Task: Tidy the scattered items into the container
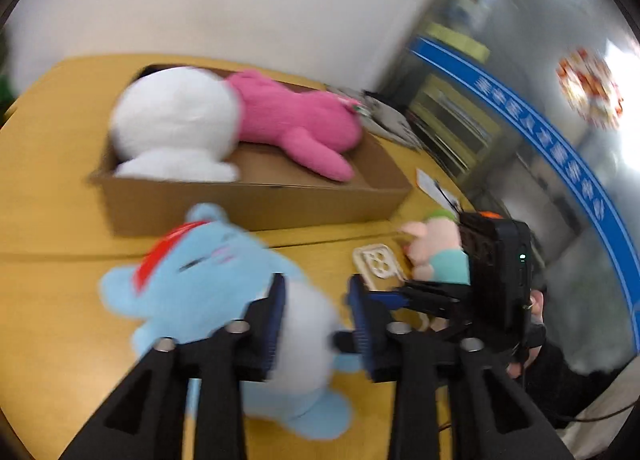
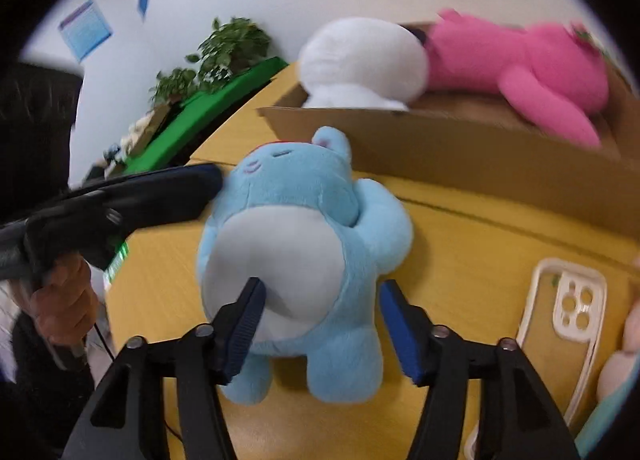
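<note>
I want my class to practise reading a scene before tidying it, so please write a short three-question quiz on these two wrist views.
1. True or false: the blue plush lies on the yellow table, outside the cardboard box.
2. Which toy lies in the box beside the white plush? A: a pink plush. B: a green plush. C: a brown plush.
3. Fill in: the right tongs stand ____ on either side of the blue plush.

Key: 1 true; 2 A; 3 open.
</note>
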### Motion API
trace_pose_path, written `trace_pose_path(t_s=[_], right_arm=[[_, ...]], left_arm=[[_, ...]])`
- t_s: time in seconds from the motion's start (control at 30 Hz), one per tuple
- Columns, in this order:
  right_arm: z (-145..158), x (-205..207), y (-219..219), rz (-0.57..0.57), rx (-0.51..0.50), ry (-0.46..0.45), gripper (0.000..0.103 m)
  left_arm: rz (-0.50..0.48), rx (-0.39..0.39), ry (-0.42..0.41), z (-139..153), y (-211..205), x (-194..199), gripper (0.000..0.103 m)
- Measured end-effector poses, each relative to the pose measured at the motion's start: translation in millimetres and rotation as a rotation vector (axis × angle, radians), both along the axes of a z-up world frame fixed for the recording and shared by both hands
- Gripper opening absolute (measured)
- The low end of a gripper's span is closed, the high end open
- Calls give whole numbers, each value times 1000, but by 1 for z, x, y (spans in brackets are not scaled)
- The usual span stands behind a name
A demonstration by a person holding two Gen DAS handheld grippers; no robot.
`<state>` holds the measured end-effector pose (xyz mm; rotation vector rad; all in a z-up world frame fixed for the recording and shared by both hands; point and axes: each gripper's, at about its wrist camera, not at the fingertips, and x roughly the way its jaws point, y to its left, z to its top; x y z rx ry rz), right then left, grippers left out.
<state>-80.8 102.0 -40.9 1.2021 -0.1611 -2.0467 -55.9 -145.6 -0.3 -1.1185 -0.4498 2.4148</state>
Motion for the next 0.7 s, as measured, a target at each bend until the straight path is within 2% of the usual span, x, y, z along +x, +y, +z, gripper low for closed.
trace_pose_path(t_s=[0.07,0.1,0.17,0.23,0.4,0.47,0.53,0.6,0.67,0.7], right_arm=[[-1,-3,5,0,-21,-7,81],[3,-2,6,5,-25,6,82],[11,-1,-3,38,-37,15,84],[13,-1,-16,86,-34,17,84],[0,-20,-49,197,39,-21,85],[-14,-27,-60,246,18,-82,94],[-26,-26,-66,270,-16,-146,99],[-34,-27,-72,268,-36,-158,99],[-32,-20,-75,274,-55,-123,85],[-29,-15,-75,270,-49,-104,82]], left_arm=[[71,15,-47,-12,-23,5,58],[92,16,-67,-18,-29,7,58],[118,31,-101,-29,-37,8,65],[149,64,-122,-39,-45,7,85],[230,126,-183,-65,-53,0,97],[216,170,-217,-79,-52,-9,97],[179,231,-234,-89,-49,-16,98],[154,222,-211,-91,-41,-17,95],[135,221,-183,-88,-36,-14,89],[127,228,-177,-86,-35,-11,85]])
